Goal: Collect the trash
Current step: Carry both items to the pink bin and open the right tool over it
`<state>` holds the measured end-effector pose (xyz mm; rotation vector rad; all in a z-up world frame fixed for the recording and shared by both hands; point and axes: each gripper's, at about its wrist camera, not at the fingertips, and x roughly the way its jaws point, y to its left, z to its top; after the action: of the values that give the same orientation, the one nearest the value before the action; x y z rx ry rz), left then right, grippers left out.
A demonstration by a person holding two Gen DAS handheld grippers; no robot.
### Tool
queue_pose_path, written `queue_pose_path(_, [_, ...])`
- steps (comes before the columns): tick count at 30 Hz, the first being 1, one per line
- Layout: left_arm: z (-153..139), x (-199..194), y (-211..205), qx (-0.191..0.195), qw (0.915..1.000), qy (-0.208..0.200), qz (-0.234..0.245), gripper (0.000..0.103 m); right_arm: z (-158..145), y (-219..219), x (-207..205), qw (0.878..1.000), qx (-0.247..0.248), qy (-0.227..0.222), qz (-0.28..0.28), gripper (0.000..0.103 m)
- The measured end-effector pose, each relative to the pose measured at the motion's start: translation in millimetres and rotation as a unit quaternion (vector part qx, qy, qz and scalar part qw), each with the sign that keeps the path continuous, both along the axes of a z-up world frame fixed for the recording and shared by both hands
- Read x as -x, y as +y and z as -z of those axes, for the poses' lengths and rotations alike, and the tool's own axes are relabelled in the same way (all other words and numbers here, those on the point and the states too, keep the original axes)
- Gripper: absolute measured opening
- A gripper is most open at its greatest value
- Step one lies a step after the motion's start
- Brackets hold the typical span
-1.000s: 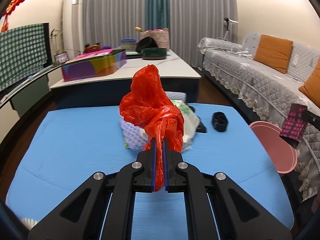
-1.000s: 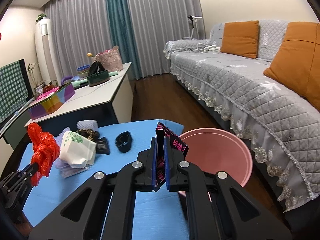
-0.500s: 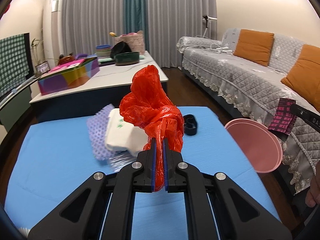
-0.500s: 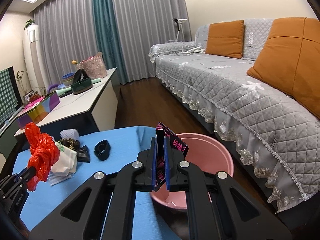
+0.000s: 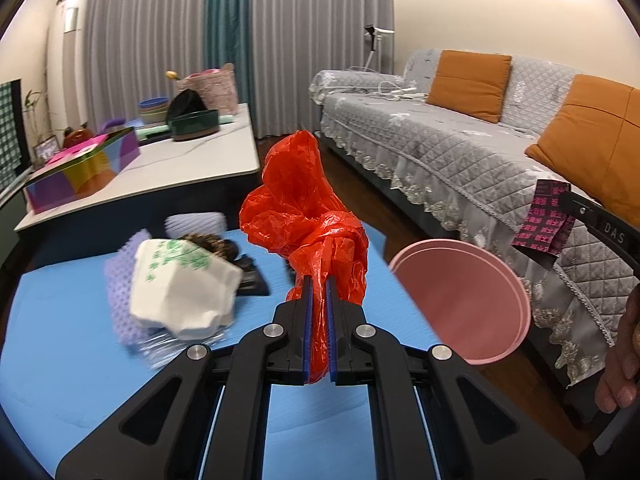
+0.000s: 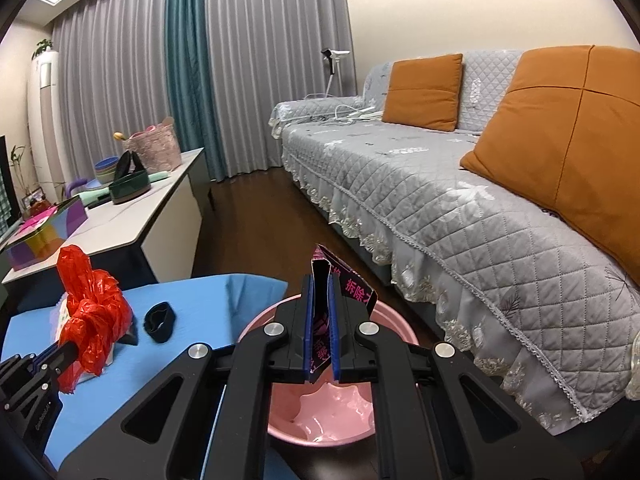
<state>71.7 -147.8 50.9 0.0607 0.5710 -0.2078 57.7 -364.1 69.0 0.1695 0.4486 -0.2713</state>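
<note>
1. The right gripper pinches a black-and-pink wrapper directly above the pink bin, seemingly positioned for dropping.
2. The left gripper clamps a crumpled red plastic bag above the blue table, left of the bin, likely next.

Left gripper swung right: white trash pile now left of its jaws instead of dead ahead behind the red bag. Right gripper advanced: pink bin went from ahead-right to directly under its jaws, interior visible. Black-pink wrapper now above the bin.
</note>
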Motion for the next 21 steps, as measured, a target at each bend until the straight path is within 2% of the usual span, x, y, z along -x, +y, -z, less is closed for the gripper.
queue_pose_path(8, [1.0, -16.4, -32.3, 0.015, 0.9991, 0.001, 0.039, 0.006, 4.0, -23.6, -8.8, 1.000, -0.018, 0.005, 0.018, 0.008])
queue_pose_path(15, [5.8, -35.1, -58.3, 0.028, 0.9968, 0.004, 0.074, 0.006, 12.2, -28.2, -17.0, 1.000, -0.009, 0.019, 0.017, 0.008])
queue_pose_path(21, [22.5, -49.5, -80.5, 0.032, 0.9937, 0.013, 0.107, 0.006, 20.1, -29.6, -26.1, 0.999, 0.001, 0.030, 0.021, 0.008])
